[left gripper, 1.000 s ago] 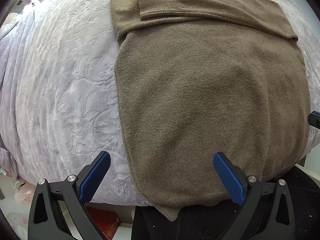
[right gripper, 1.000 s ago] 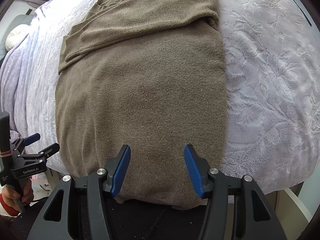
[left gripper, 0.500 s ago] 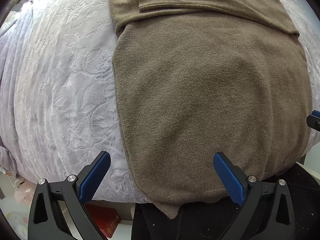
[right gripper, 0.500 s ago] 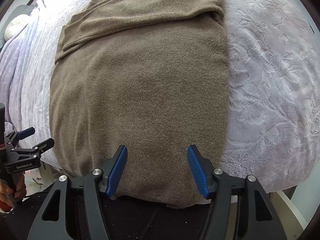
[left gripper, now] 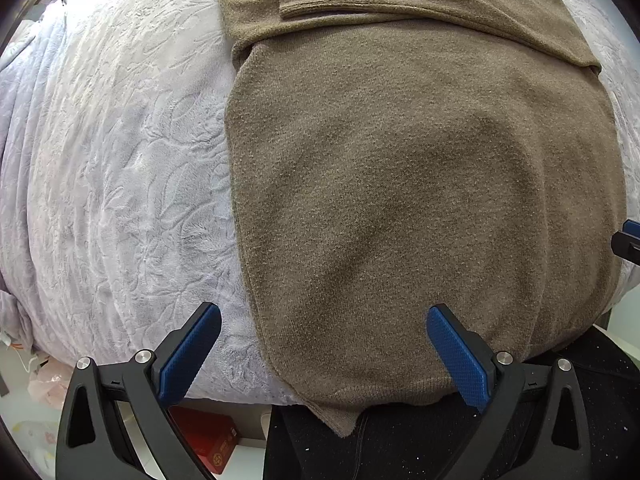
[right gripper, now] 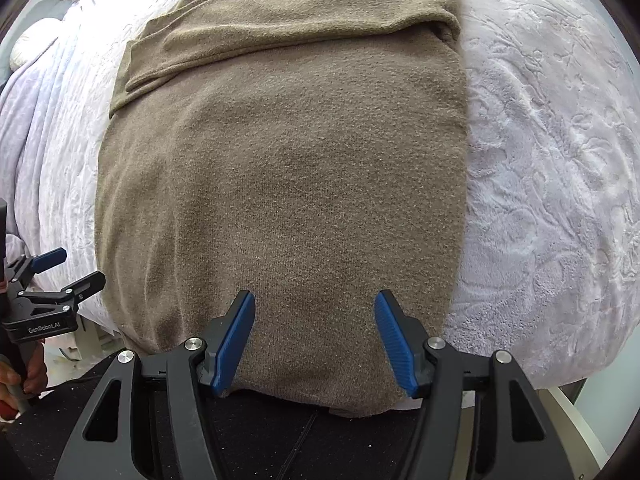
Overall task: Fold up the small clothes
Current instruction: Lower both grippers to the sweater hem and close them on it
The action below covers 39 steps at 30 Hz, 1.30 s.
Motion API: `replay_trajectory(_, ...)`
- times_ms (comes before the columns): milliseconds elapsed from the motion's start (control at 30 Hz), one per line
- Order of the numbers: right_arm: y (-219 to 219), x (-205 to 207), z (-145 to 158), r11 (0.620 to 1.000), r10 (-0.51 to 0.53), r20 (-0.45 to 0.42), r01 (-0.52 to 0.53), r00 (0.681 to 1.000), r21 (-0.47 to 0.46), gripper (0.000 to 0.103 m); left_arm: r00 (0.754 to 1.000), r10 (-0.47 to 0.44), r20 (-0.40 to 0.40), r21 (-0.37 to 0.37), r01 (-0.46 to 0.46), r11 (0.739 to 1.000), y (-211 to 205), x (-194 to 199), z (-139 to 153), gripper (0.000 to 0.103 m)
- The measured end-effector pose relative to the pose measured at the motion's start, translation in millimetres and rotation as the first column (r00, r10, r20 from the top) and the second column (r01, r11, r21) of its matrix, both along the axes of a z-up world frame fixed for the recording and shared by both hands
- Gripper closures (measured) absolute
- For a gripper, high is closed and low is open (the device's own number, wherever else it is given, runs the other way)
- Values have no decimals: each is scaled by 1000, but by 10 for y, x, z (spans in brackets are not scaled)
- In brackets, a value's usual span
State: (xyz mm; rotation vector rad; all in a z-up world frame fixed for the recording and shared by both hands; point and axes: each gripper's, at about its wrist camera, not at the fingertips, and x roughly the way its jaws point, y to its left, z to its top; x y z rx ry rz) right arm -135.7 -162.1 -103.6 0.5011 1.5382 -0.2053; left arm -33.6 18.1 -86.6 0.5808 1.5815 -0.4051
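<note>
Two risks stand out with the brown sweater (left gripper: 400, 200), which lies flat on the lavender bed (left gripper: 120, 160) with sleeves folded across its top and its hem hanging off the near edge: a pinch on one knit layer alone would skew the fold, and a hard tug could drag it off. Left tool (left gripper: 320, 352) gapes wide, straddling the hem's left corner, gripping nothing. Right tool (right gripper: 314, 340) stands moderately open over the hem, empty.

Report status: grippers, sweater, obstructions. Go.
Left gripper open, right gripper open, both empty at the near hem. Brown sweater flat on the bedspread, sleeves folded across the top. Nothing in the way.
</note>
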Motion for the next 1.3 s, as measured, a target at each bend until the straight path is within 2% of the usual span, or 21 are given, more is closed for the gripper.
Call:
replay_trajectory(533, 22, -29, -60, 1000, 21, -20, -21, 1000, -3, 37, 1000, -10, -14, 6, 10, 1000, 107, -46, -167, 0)
replay_trajectory(667, -98, -137, -84, 997, -5, 18, 4, 1000, 73, 37, 999, -26, -20, -29, 25, 999, 215, -24, -203, 0)
replay_trajectory(833, -378, -442, -175, 976, -80, 58, 67, 995, 205, 37, 989, -75, -131, -129, 58, 990, 536, 8, -370, 0)
replay_trajectory(933, -451, -639, -258, 957, -84, 52, 66, 995, 282, 37, 973, -98, -209, -178, 61, 982, 747, -39, -506, 0)
replay_trajectory(1133, -399, -907, -390, 921, -69, 4, 62, 998, 384, 37, 953, -86, -291, -199, 27, 980, 1105, -134, -693, 0)
replay_trajectory(1200, -365, -963, -466, 914, -62, -17, 63, 998, 402, 37, 942, -80, -325, -218, 8, 976, 1171, -167, -752, 0)
replay_trajectory(1300, -297, -981, -615, 907, -59, -48, 74, 997, 415, 37, 938, -88, -335, -227, 10, 974, 1194, -222, -827, 0)
